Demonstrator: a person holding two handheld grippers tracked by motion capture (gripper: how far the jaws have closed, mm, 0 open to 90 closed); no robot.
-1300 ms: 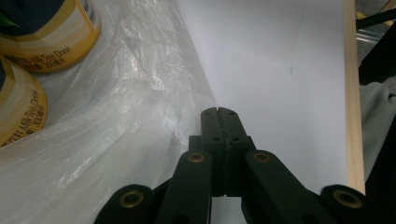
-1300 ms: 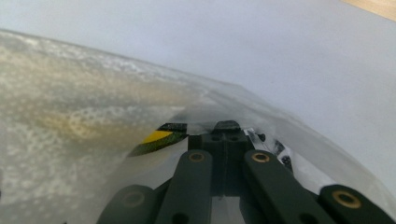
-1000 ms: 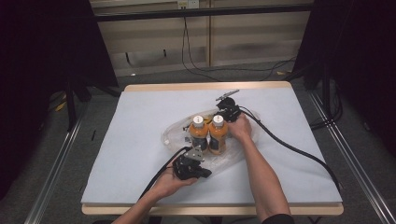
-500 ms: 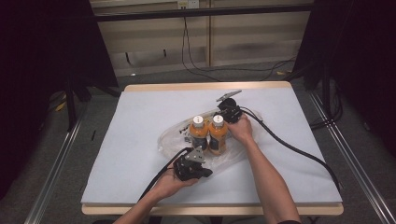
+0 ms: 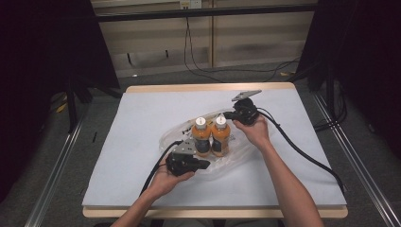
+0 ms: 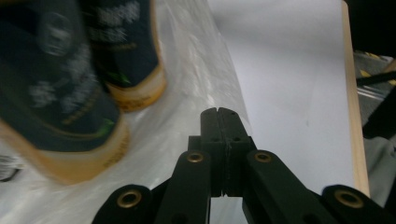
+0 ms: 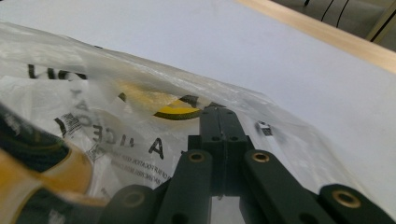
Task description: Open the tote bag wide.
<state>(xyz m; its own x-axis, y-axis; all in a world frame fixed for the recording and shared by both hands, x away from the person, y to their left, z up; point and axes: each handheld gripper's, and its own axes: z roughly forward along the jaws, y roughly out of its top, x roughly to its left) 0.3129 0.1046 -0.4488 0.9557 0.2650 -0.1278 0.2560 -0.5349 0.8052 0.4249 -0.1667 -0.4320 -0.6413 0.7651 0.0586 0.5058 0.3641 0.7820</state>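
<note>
A white-covered table (image 5: pixel 142 123) carries a clear plastic bag (image 5: pixel 236 156) under two bottles (image 5: pixel 211 136).

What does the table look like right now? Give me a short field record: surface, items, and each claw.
surface: table under a pale blue-white cover
bag: clear plastic bag, printed, mid-table
bottles: two orange bottles, white caps, dark labels, upright side by side in the bag
left claw: jaws shut, pinching the bag's near edge
right claw: jaws shut, pinching the bag's far edge
cables: black cable trails off the right claw
</note>
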